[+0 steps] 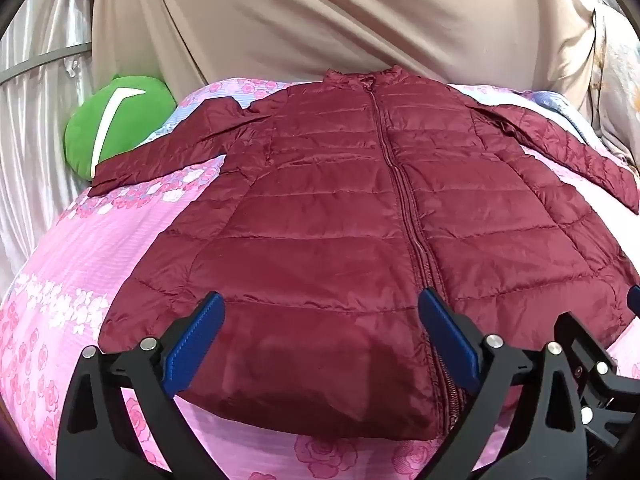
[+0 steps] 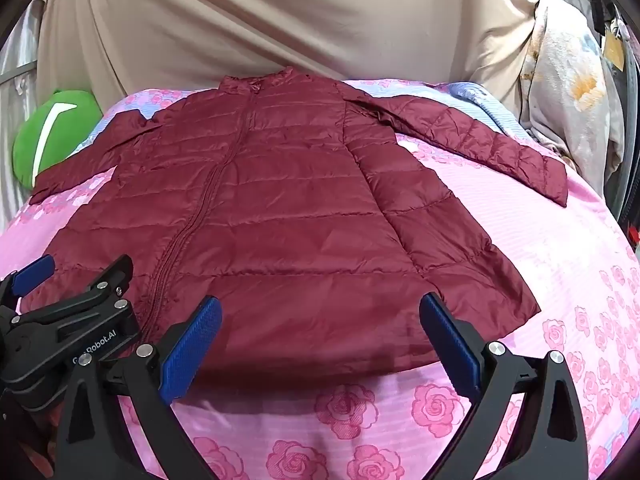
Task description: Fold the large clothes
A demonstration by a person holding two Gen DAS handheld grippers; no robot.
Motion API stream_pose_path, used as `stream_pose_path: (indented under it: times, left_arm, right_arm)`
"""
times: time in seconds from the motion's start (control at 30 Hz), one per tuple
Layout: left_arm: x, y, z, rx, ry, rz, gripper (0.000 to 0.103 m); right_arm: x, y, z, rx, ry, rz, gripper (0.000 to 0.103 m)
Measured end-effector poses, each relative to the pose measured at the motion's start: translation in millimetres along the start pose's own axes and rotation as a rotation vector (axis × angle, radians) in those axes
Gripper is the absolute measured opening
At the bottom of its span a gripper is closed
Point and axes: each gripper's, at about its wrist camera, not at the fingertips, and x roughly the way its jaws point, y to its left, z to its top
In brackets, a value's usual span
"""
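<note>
Maroon quilted jacket [image 1: 360, 208] lies flat and zipped on the bed [image 2: 540, 264], collar away from you, both sleeves spread outward. Your left gripper [image 1: 320, 344] and right gripper [image 2: 320, 340] hover side by side over the near hem, each spread wide and holding nothing. The slick padded shell may slide out of a shallow pinch, and a low grab could catch the pink sheet too. Bare sheet flanks the jacket on both sides; a green cushion [image 1: 116, 124] sits by the left cuff, and bedding [image 2: 568, 120] is piled behind the right sleeve.
</note>
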Motion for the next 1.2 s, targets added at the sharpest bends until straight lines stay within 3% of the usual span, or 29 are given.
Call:
stream_pose_path:
  times: [1.2]
  left_arm:
    - [3.9, -3.3, -3.7, 0.006, -0.016, 0.005, 0.094]
  right_arm:
    - [-1.7, 2.4, -3.8, -0.012, -0.007, -0.002, 0.097]
